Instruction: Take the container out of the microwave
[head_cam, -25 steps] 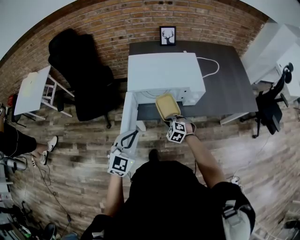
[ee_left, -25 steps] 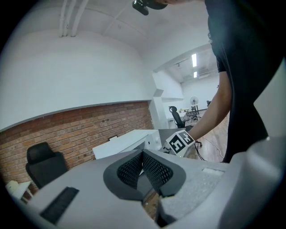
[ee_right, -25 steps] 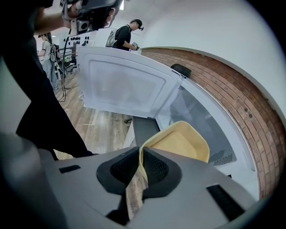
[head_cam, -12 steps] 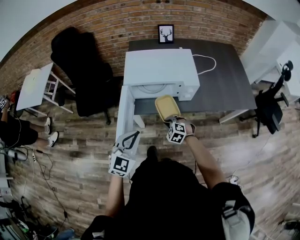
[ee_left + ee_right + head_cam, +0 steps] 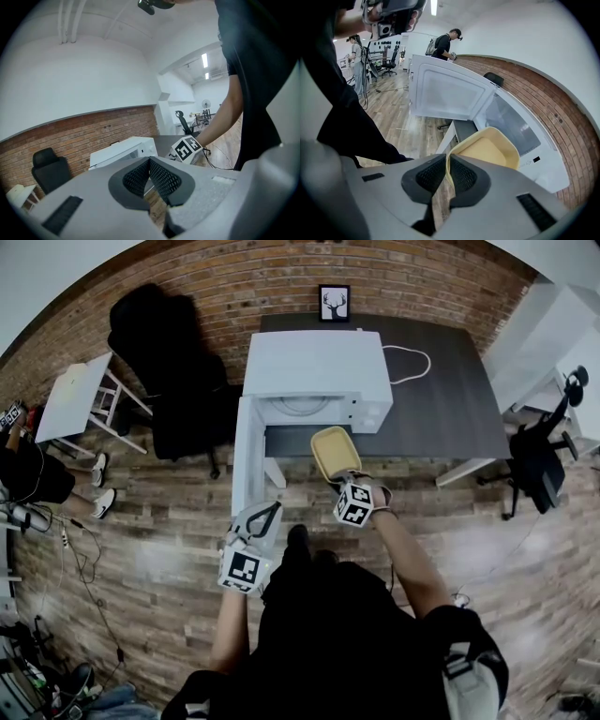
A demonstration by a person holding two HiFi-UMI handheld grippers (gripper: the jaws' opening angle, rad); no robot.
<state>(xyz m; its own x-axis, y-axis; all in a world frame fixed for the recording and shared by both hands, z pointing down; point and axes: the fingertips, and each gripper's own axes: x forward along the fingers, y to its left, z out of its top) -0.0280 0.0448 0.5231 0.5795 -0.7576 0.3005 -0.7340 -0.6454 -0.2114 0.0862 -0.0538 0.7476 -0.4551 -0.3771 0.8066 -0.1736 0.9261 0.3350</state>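
Note:
The white microwave (image 5: 319, 371) stands on a dark table (image 5: 450, 409), its door (image 5: 246, 460) swung open to the left. A shallow yellow container (image 5: 335, 452) hangs in front of the open cavity, over the table's front edge, outside the microwave. My right gripper (image 5: 347, 479) is shut on the container's near rim; in the right gripper view the rim (image 5: 448, 168) sits pinched between the pads, with the container (image 5: 487, 147) reaching toward the microwave (image 5: 511, 126). My left gripper (image 5: 261, 519) hangs lower left beside the door, shut and empty (image 5: 150, 165).
A black office chair (image 5: 164, 362) and a white side table (image 5: 75, 399) stand left of the microwave. A framed picture (image 5: 334, 303) leans on the brick wall. A white cable (image 5: 414, 362) lies on the table. Another chair (image 5: 544, 451) is at right. People (image 5: 443, 44) stand farther off.
The yellow container has come back out of the microwave's mouth toward me with the right gripper. The view has shifted away from the microwave. The left gripper has hardly moved.

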